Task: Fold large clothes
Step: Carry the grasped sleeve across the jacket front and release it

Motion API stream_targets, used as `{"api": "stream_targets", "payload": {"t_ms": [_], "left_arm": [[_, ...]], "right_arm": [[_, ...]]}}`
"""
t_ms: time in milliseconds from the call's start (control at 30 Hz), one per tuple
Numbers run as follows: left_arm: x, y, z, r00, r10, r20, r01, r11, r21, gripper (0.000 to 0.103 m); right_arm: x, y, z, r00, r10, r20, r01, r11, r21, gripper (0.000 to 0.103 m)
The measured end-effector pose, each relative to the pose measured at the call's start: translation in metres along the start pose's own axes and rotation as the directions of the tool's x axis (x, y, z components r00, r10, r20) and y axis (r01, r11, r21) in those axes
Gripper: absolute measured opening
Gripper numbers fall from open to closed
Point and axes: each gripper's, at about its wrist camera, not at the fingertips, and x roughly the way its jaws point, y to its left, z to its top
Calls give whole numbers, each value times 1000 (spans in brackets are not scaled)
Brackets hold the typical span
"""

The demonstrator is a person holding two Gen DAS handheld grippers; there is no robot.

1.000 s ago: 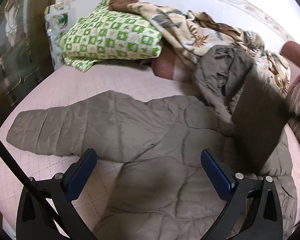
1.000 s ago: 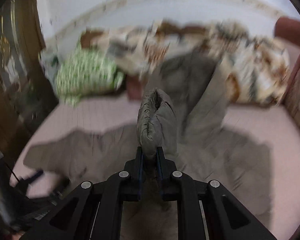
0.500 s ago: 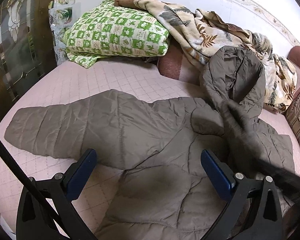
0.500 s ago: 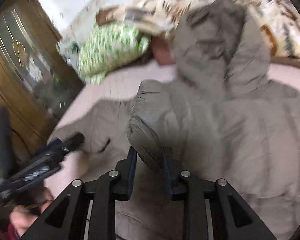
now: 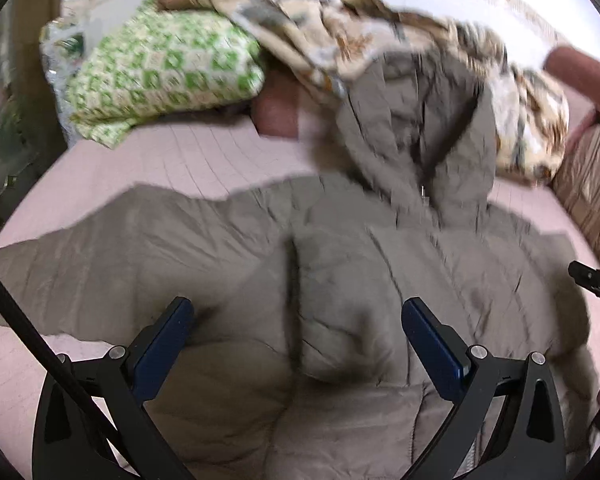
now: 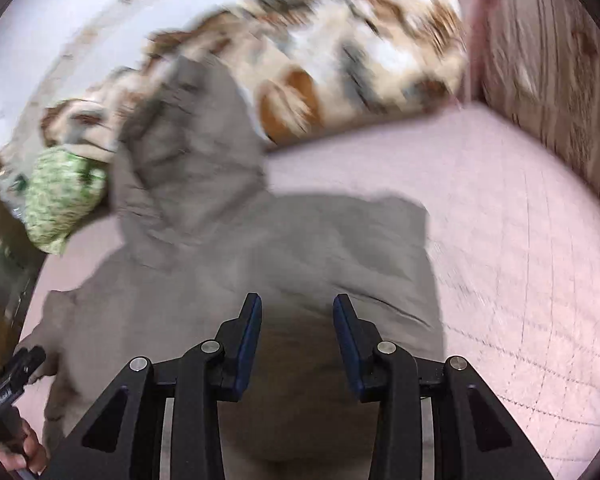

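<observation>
Both views blurred. Padded coat (image 5: 340, 280) lies flat mid-bed (image 6: 520, 240); hem cut off at 6 o'clock. Left gripper (image 5: 296, 332) jaws spread wide, empty. Right gripper (image 6: 296, 320) jaws opening, nothing between. Bare sheet at 3 o'clock.

No readable text anywhere. Small white lettering on black hand-held gripper (image 6: 10, 380) body at lower left of right wrist view, too blurred to read.
</observation>
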Motion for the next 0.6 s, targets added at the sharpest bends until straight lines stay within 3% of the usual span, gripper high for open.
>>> {"api": "stream_targets", "payload": {"t_ms": [67, 133, 233, 333, 433, 533, 600], "left_arm": [[24, -3, -4, 996, -4, -90, 5, 1000, 7, 103], [47, 0, -9, 984, 7, -180, -9, 1000, -7, 103], [59, 2, -12, 975, -12, -220, 6, 1000, -29, 103], [49, -1, -11, 983, -4, -186, 2, 1000, -13, 103], [24, 3, -4, 995, -24, -101, 22, 1000, -20, 103], [1, 15, 4, 1000, -14, -22, 13, 999, -37, 103], [-4, 30, 10, 1000, -22, -8, 21, 998, -66, 103]], "right_arm": [[17, -17, -4, 998, -31, -49, 32, 999, 29, 40], [32, -31, -9, 995, -3, -99, 10, 998, 64, 40], [39, -38, -14, 995, 19, -98, -12, 997, 73, 40], [30, -30, -10, 995, -6, -104, 12, 999, 53, 40], [-9, -20, -14, 997, 67, -32, -65, 997, 51, 40], [-50, 3, -36, 997, 69, 20, -68, 997, -22, 40], [-67, 17, -51, 997, 76, 34, -75, 996, -42, 40]]}}
